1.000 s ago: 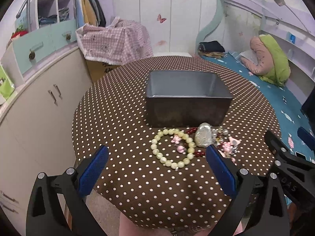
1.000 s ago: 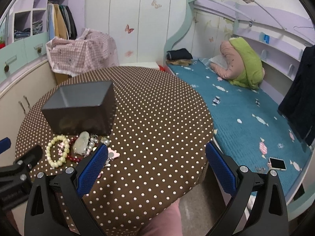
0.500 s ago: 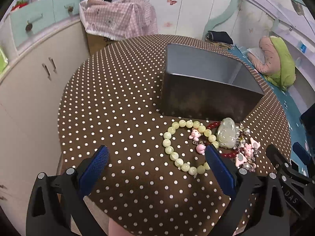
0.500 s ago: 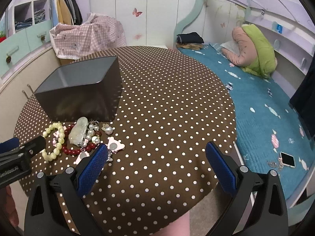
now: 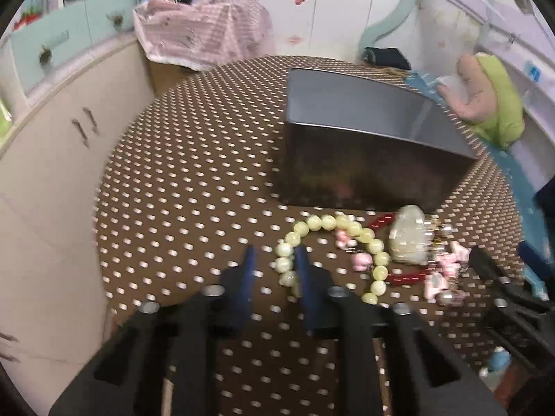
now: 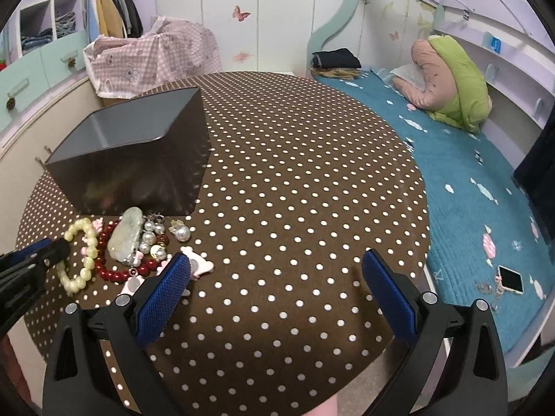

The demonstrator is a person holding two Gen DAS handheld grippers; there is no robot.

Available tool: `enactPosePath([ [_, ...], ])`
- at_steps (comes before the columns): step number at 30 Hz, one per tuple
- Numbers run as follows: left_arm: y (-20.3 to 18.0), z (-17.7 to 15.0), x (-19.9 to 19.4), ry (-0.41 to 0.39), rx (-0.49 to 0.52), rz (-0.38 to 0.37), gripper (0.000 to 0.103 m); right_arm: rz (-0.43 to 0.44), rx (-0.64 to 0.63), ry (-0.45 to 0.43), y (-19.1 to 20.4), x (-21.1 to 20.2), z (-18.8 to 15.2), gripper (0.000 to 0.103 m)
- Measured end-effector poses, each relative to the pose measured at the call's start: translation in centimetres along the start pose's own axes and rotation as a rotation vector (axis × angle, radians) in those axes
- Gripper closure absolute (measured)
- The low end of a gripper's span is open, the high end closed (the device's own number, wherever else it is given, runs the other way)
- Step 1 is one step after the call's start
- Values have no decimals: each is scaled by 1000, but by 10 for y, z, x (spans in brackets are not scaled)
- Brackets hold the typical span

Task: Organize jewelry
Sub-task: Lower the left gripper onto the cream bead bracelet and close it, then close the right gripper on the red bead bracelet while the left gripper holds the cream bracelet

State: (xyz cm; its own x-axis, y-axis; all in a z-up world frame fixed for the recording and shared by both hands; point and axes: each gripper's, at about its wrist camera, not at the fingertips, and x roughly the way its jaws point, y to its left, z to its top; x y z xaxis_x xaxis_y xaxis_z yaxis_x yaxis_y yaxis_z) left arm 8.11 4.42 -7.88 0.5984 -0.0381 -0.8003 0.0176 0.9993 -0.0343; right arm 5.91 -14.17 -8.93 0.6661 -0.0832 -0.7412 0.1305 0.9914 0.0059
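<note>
A pile of jewelry lies on the brown polka-dot table in front of a dark grey box (image 5: 367,138). It holds a pale green bead bracelet (image 5: 333,246), a red bead bracelet (image 6: 118,263), a jade pendant (image 6: 125,235), pearls (image 6: 149,235) and pink charms (image 6: 197,263). My left gripper (image 5: 274,270) is nearly shut, with a narrow gap between its pads, just left of the green bracelet and empty. My right gripper (image 6: 277,277) is wide open and empty, its left pad beside the pink charms. The box (image 6: 138,152) is open at the top and looks empty.
The round table's edge (image 6: 416,242) drops to a teal bed with a phone (image 6: 510,279) and a green-pink pillow (image 6: 451,83). Cream cabinets (image 5: 52,173) stand to the left. A pink checked cloth (image 5: 201,31) lies behind the table.
My left gripper's fingers have closed from wide open to a narrow gap and it has moved closer to the green bracelet. My right gripper has moved slightly forward and stays open.
</note>
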Motion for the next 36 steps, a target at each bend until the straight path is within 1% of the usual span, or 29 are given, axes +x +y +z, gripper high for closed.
enactPosePath([
  [1, 1, 1, 1, -1, 8, -2, 85, 6, -3, -2, 1, 0, 0, 7],
  [3, 2, 2, 2, -4, 20, 12, 93, 18, -5, -5, 3, -1, 1, 7],
  [5, 5, 2, 2, -6, 14, -3, 93, 34, -8, -9, 5, -2, 0, 7],
  [7, 13, 4, 2, -3, -15, -32, 95, 76, -23, -20, 9, -6, -1, 7],
  [8, 16, 4, 2, 0, -28, -50, 95, 118, -40, -30, 13, -10, -1, 7],
  [13, 27, 4, -1, 18, -76, -114, 95, 230, -144, -70, 36, -23, -5, 8],
  [14, 29, 4, -2, 18, -79, -117, 95, 258, -169, -71, 43, -25, -6, 15],
  [15, 30, 4, -3, 16, -83, -111, 95, 268, -184, -69, 49, -24, -6, 33],
  [16, 33, 4, -4, 12, -88, -101, 95, 286, -195, -57, 53, -24, -6, 40],
  [17, 34, 3, -5, 10, -88, -98, 95, 313, -200, -37, 57, -22, -7, 51],
  [18, 35, 3, -7, 8, -86, -100, 95, 329, -206, -25, 61, -21, -6, 56],
  [20, 37, 0, -10, 3, -81, -109, 95, 343, -234, -9, 70, -17, -6, 61],
  [25, 37, 0, -15, -4, -74, -128, 95, 392, -268, 29, 87, -9, -9, 64],
  [28, 39, -1, -17, -9, -75, -131, 95, 418, -292, 40, 94, -6, -8, 65],
  [32, 39, -1, -15, -6, -72, -138, 95, 383, -321, 43, 104, 2, -9, 64],
  [34, 40, -1, -14, -1, -68, -142, 95, 382, -313, 49, 104, 2, -8, 63],
  [36, 39, 0, -13, 3, -66, -142, 95, 381, -300, 34, 101, -2, -6, 63],
])
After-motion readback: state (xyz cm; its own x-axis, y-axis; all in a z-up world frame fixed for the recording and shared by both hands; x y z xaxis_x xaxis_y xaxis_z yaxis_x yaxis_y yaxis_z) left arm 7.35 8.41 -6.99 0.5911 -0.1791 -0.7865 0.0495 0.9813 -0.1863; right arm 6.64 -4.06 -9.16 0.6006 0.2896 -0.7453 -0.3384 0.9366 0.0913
